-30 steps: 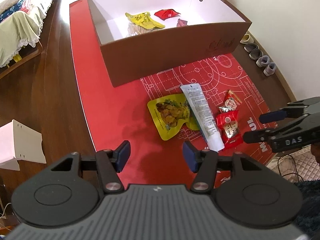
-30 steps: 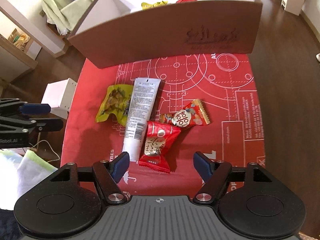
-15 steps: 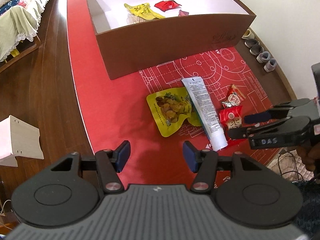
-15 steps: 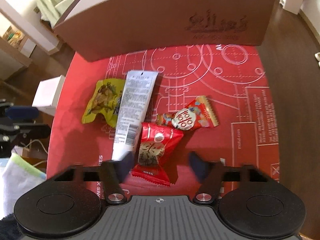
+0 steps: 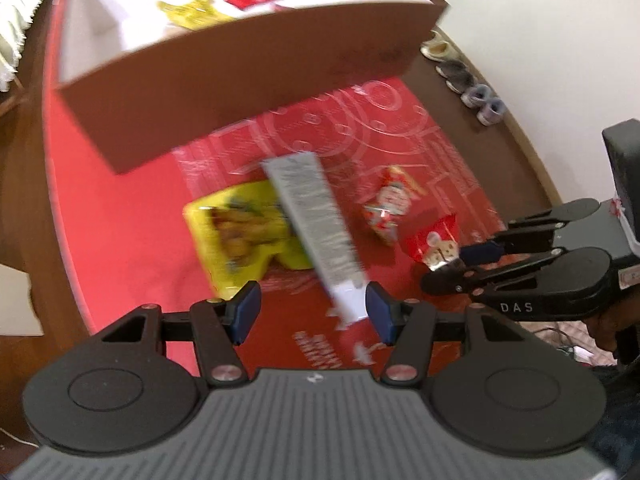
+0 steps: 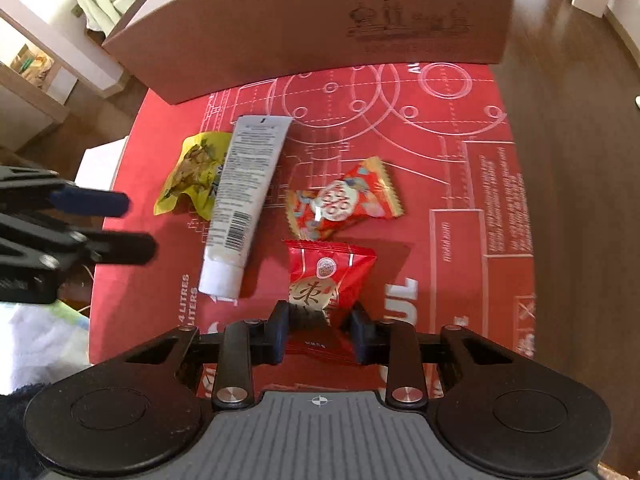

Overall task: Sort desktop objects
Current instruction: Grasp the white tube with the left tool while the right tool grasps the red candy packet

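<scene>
Red snack packet (image 6: pixel 325 280) sits pinched at its near end between the closed jaws of the right gripper (image 6: pixel 320 330), low over the red mat (image 6: pixel 460 200) that covers the tabletop. Just beyond it lies an orange-red candy wrapper (image 6: pixel 344 204), and to the left a white tube (image 6: pixel 244 196) rests with its cap toward the camera, overlapping the edge of a yellow snack pouch (image 6: pixel 192 168). Behind them stands a brown cardboard box (image 6: pixel 312 28); the left wrist view, though blurred, shows yellow and red packets on its white floor. The left gripper (image 5: pixel 312 312) hovers with its jaws wide apart and holding nothing, near the tube's cap end.
</scene>
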A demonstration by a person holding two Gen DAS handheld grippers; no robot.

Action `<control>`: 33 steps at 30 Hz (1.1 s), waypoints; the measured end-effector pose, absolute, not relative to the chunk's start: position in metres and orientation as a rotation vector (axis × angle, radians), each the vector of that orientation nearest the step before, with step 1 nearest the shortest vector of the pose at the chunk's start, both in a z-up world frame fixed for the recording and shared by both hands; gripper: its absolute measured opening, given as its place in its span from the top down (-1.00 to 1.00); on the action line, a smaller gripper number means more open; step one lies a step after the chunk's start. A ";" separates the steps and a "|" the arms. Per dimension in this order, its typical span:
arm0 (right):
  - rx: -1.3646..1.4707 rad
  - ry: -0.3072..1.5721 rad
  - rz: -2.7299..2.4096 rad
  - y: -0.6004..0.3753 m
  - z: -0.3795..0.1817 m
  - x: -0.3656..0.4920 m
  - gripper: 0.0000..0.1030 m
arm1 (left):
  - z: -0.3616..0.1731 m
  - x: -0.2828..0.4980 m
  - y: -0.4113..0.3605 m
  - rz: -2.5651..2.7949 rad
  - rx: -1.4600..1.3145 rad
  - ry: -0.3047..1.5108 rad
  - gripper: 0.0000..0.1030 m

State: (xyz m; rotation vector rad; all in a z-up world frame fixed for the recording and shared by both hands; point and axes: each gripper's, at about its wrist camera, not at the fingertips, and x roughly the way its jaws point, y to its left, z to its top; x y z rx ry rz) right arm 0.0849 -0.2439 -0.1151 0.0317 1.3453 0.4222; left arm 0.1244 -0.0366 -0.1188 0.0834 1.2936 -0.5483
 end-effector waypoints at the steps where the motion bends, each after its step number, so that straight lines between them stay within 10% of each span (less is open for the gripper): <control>1: 0.037 1.347 0.416 -0.247 -0.114 0.084 0.40 | -0.123 0.125 -0.042 -0.554 0.072 1.307 -0.02; 19: 0.081 1.364 0.423 -0.261 -0.119 0.078 0.40 | -0.164 0.122 -0.068 -0.574 0.187 1.375 0.50; 23: 0.061 1.357 0.436 -0.256 -0.119 0.078 -0.32 | -0.161 0.117 -0.062 -0.559 0.207 1.370 0.16; 27: 0.018 1.343 0.429 -0.251 -0.119 0.078 -0.31 | -0.159 0.123 -0.069 -0.547 0.221 1.348 0.01; 33: -0.057 1.324 0.405 -0.244 -0.124 0.077 -0.31 | -0.162 0.116 -0.082 -0.569 0.354 1.303 0.28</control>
